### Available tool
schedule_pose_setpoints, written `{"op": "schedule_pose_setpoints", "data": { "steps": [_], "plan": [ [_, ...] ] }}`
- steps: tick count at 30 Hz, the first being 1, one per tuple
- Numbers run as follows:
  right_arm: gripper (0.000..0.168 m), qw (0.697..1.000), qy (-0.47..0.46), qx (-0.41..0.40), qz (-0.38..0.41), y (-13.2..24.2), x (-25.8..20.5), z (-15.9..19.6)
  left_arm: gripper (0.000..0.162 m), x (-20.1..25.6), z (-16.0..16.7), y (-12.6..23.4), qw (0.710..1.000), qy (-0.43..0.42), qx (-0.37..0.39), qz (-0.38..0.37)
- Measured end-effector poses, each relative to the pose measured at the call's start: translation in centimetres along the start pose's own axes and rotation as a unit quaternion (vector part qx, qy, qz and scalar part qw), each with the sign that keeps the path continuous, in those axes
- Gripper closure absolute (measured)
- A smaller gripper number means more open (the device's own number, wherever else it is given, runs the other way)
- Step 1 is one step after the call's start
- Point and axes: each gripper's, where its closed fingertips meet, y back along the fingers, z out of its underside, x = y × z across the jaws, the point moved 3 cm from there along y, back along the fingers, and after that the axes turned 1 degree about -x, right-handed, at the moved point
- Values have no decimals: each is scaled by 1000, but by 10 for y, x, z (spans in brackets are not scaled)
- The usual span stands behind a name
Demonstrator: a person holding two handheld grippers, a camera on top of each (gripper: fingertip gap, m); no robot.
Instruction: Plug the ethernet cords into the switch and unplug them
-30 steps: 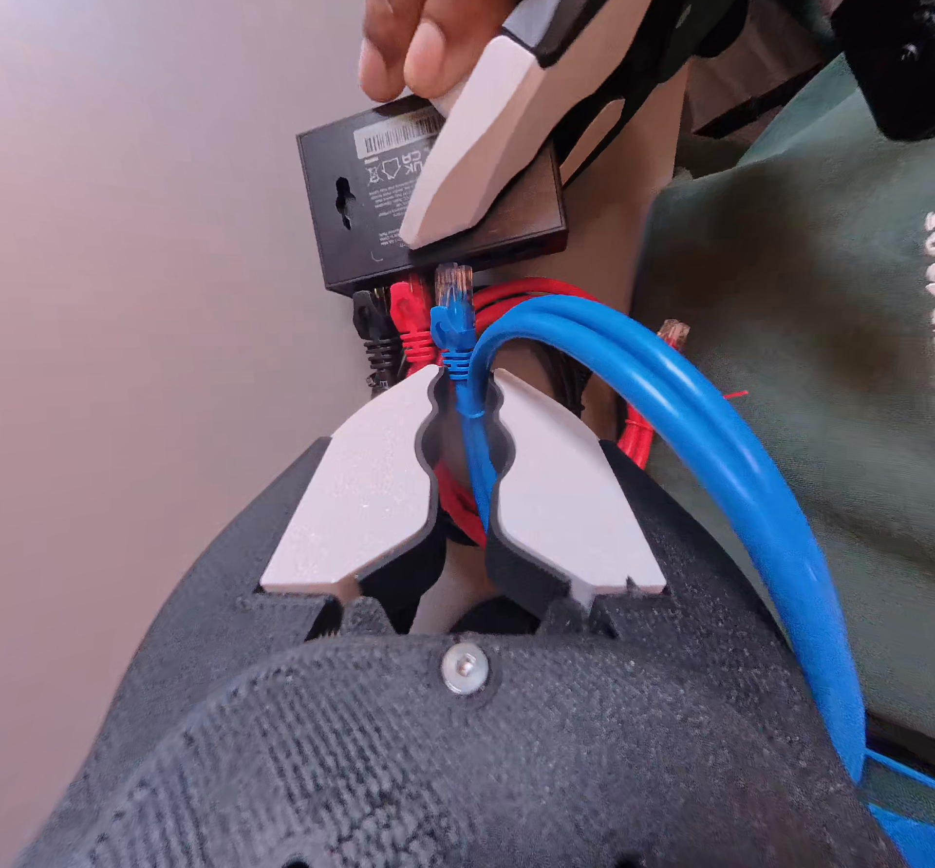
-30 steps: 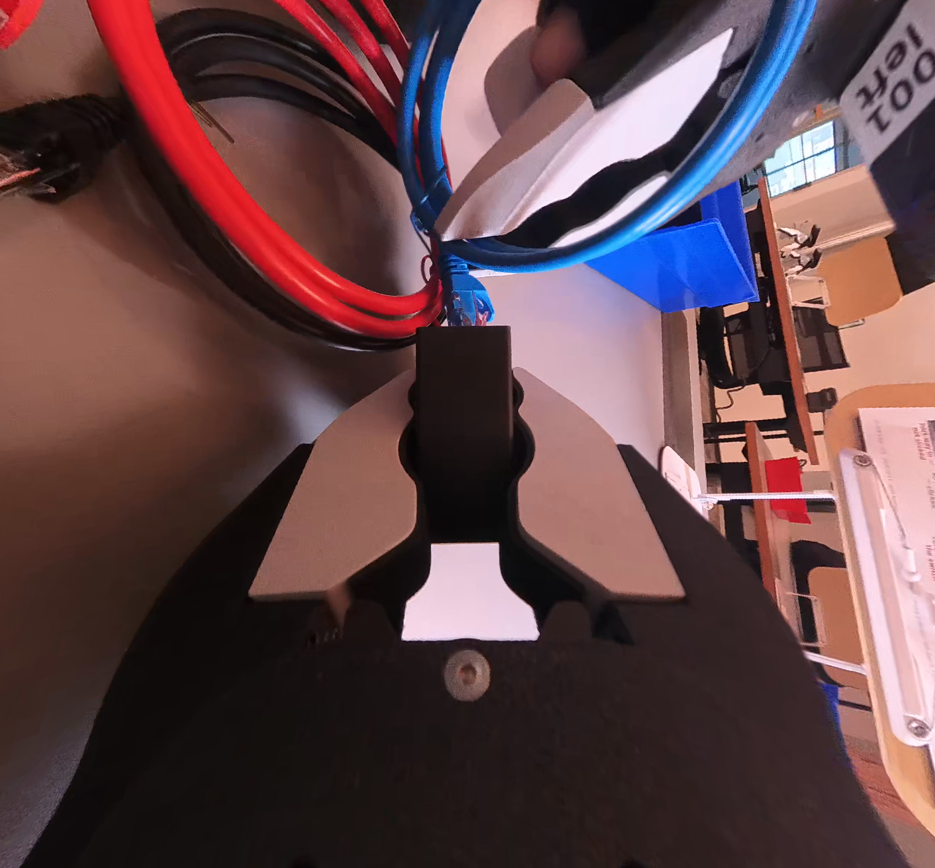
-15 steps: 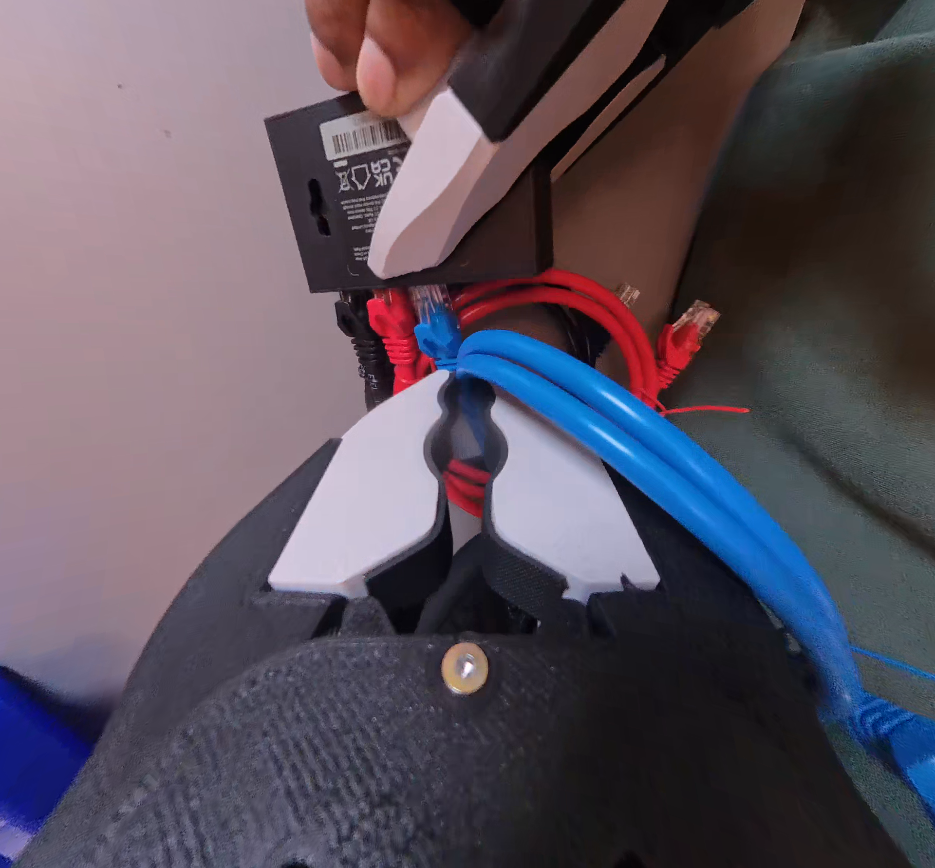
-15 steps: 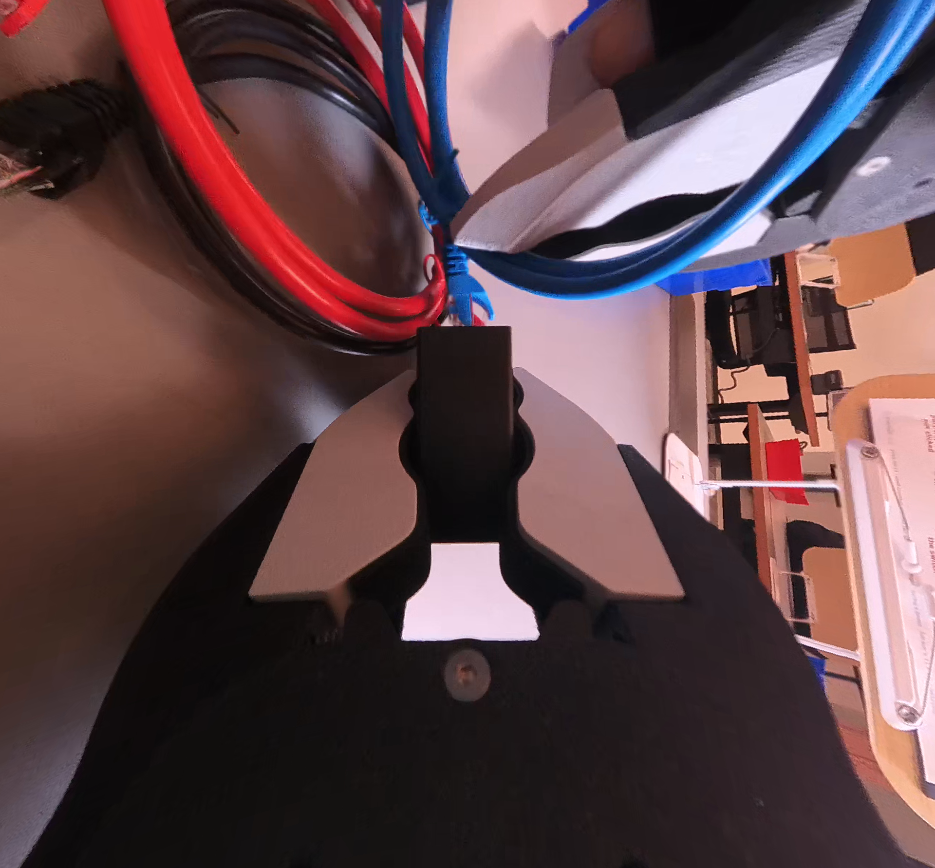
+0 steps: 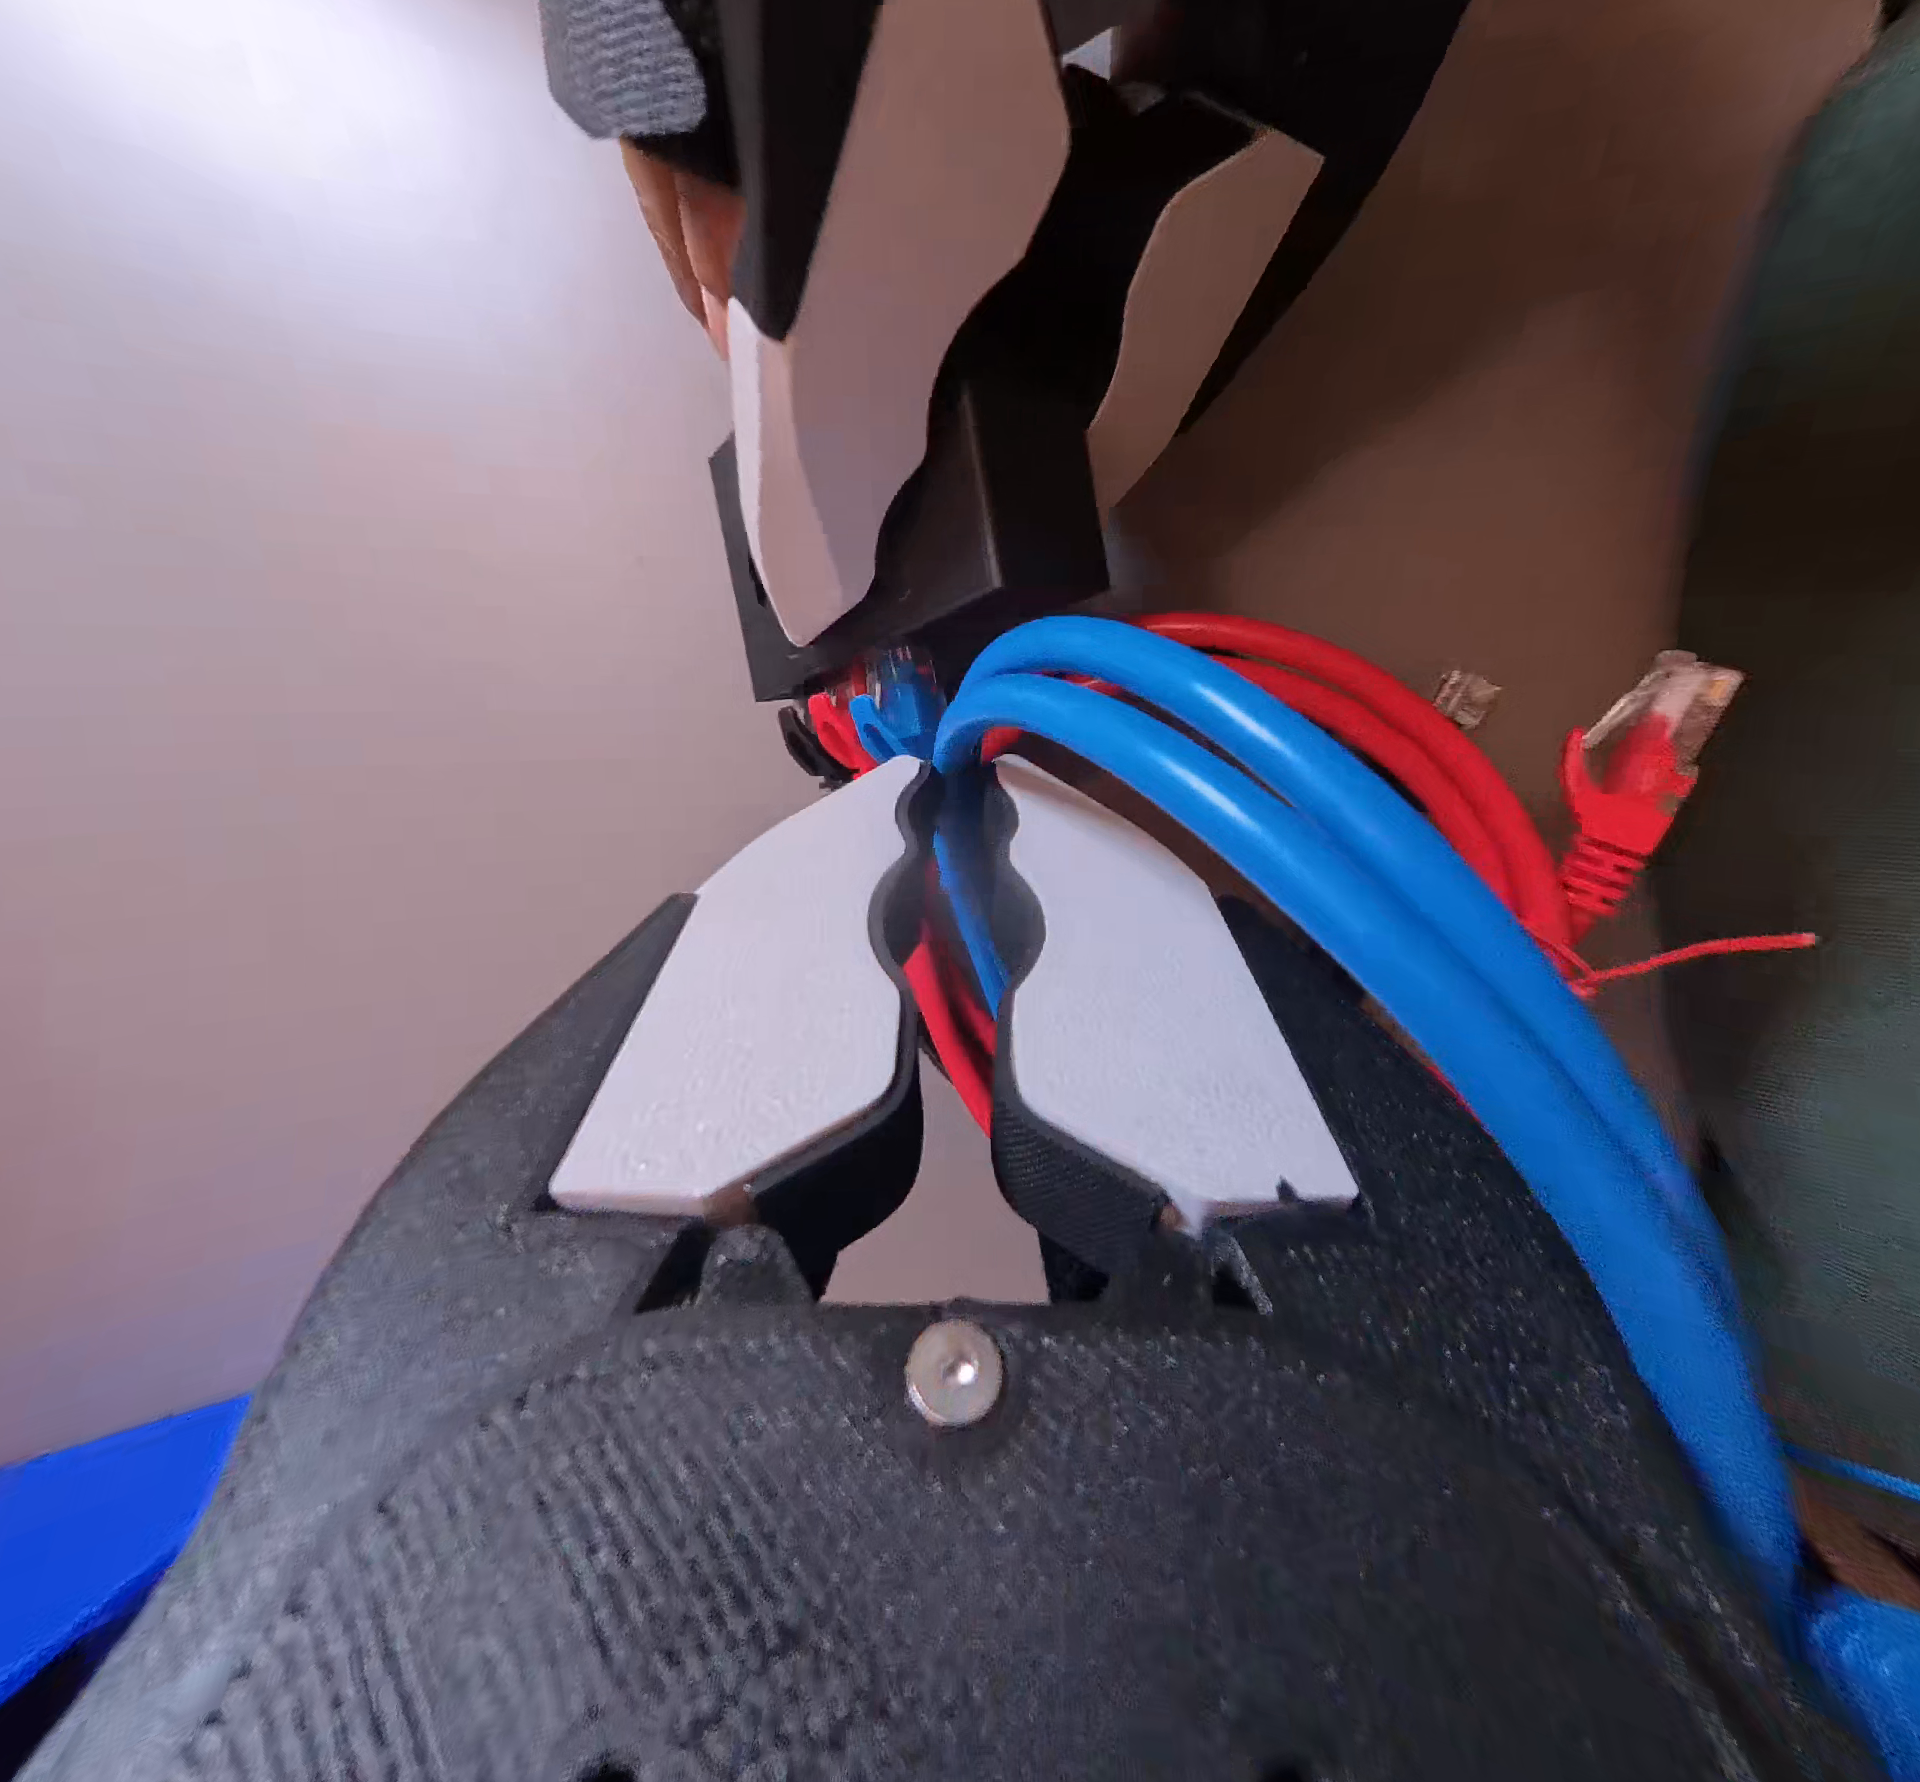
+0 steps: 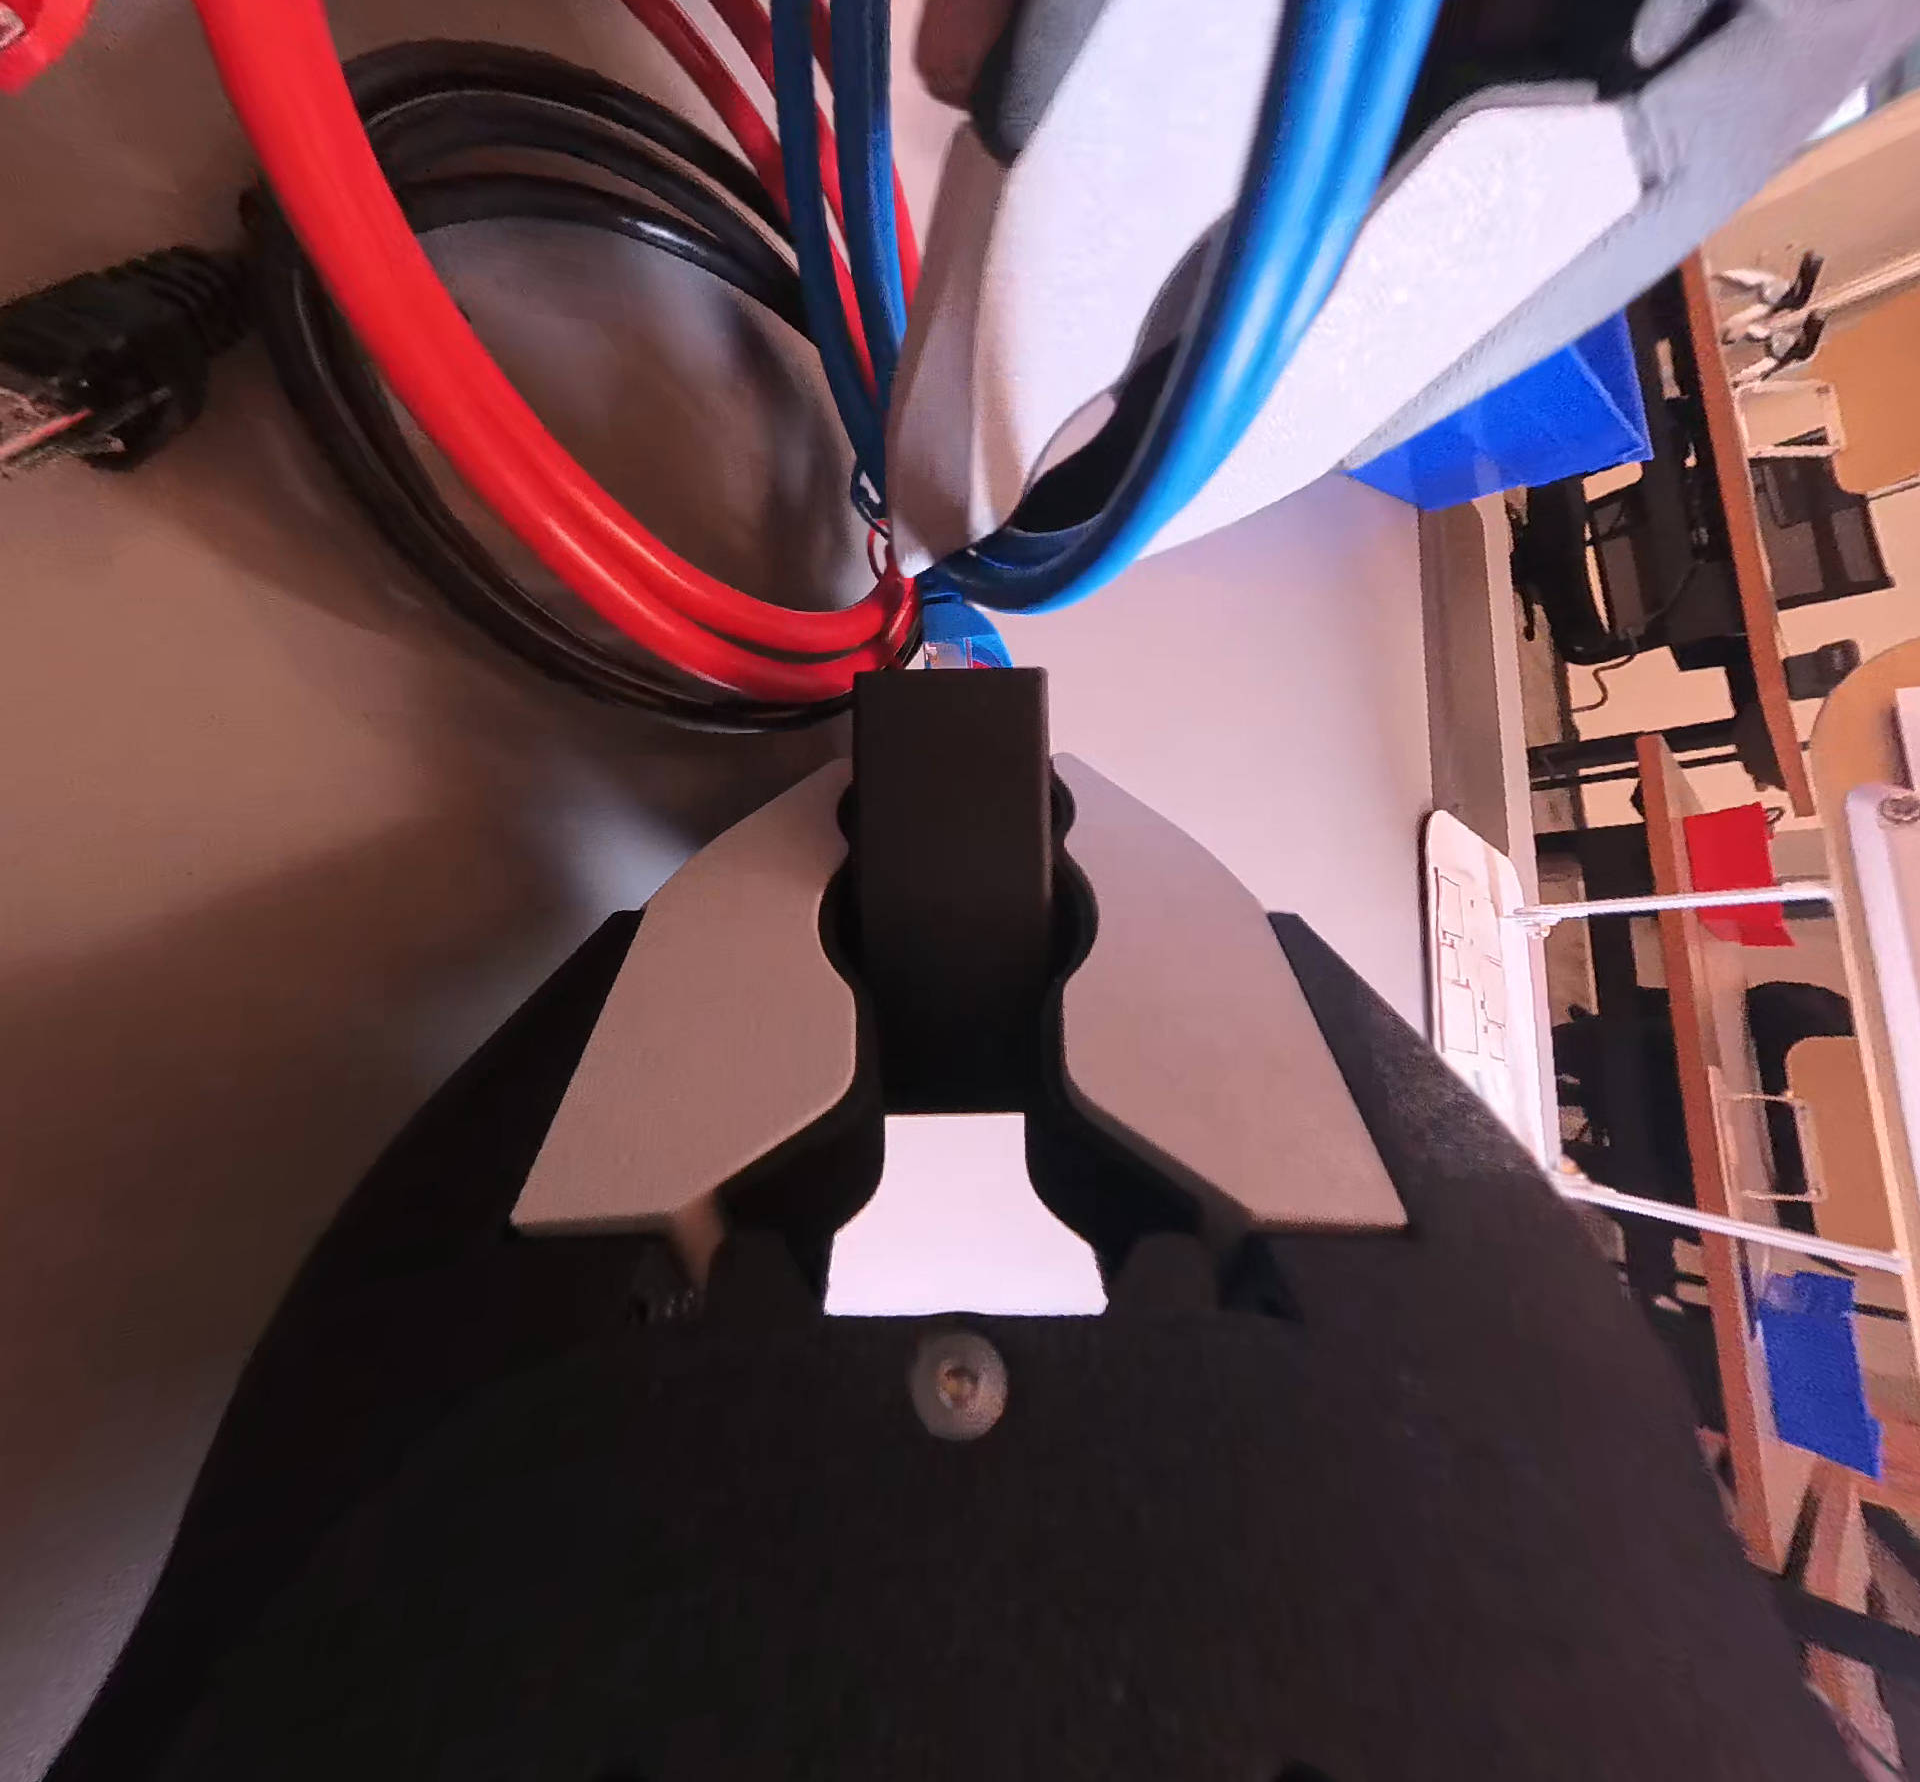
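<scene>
Pinching the blue ethernet cord [image 5: 961, 885], the left gripper [image 5: 956, 787] is nearly closed; the right gripper [image 6: 951, 797] clamps the black rectangular switch [image 6: 951, 859]. Only the left view shows a loose red plug [image 5: 1636, 766].

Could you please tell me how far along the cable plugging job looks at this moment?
Done: a red plug seems already seated in the switch, which the right gripper clamps. In hand: the left gripper pinches the blue cord, its plug at a port, depth unclear. Left: the loose red plug, a loose black plug, then unplugging.
</scene>
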Motion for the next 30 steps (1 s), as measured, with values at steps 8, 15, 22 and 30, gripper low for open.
{"op": "schedule_pose_setpoints", "data": {
  "steps": [8,15,22,30],
  "plan": [
    [139,999,-44,5,-20,0,2,-5,134,-1,9,-9,979,-104,-48,-166],
    [139,999,-47,-1,-18,0,4,-4,144,2,10,-8,962,-141,-5,-232],
    [139,999,-34,7,-26,0,-2,-8,146,6,13,-5,963,-164,-10,-214],
    [138,999,-20,13,-30,0,-4,-10,143,7,16,-1,981,-131,66,-128]
  ]
}}
